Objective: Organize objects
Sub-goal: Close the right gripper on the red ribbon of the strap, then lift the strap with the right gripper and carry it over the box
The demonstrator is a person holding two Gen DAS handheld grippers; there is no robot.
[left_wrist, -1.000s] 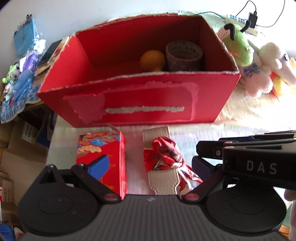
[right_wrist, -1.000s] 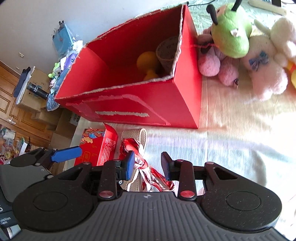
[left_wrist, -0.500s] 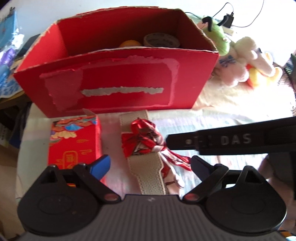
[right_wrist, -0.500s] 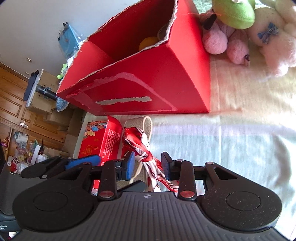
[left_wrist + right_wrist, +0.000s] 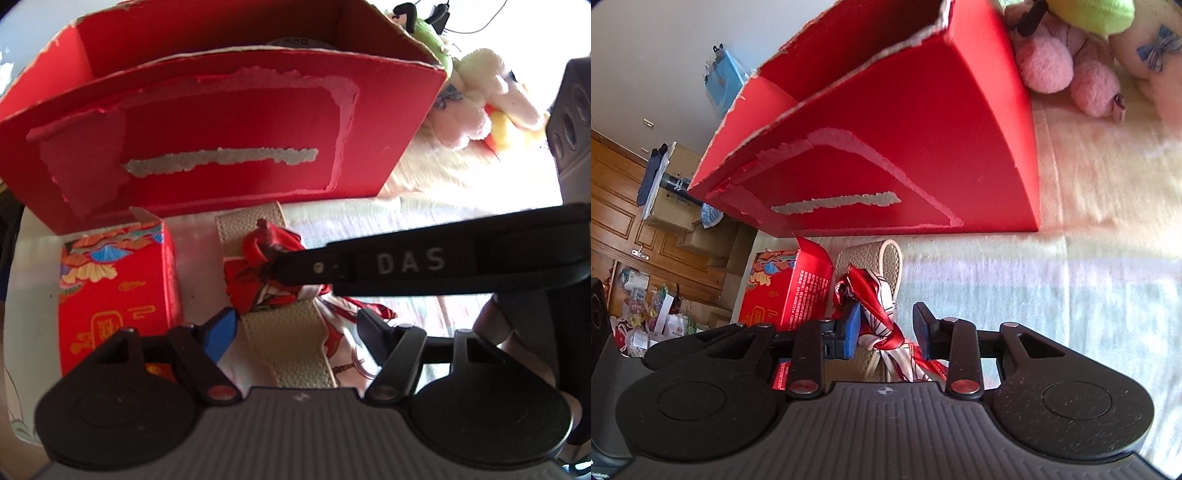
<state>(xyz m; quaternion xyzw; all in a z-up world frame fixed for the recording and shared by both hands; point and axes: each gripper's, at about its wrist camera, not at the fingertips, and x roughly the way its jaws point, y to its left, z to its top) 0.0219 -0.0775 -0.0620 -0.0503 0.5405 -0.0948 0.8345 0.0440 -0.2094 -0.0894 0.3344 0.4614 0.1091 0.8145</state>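
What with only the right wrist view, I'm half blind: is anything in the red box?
Observer: Yes, a roll's rim just shows above the box's front wall.
Operator: Where is the left gripper?
Observer: The left gripper is open, with a finger on either side of the strap's near end.
Operator: And my right gripper?
Observer: Seen side-on, the right gripper ends at the scarf's knot, which sits on the strap.
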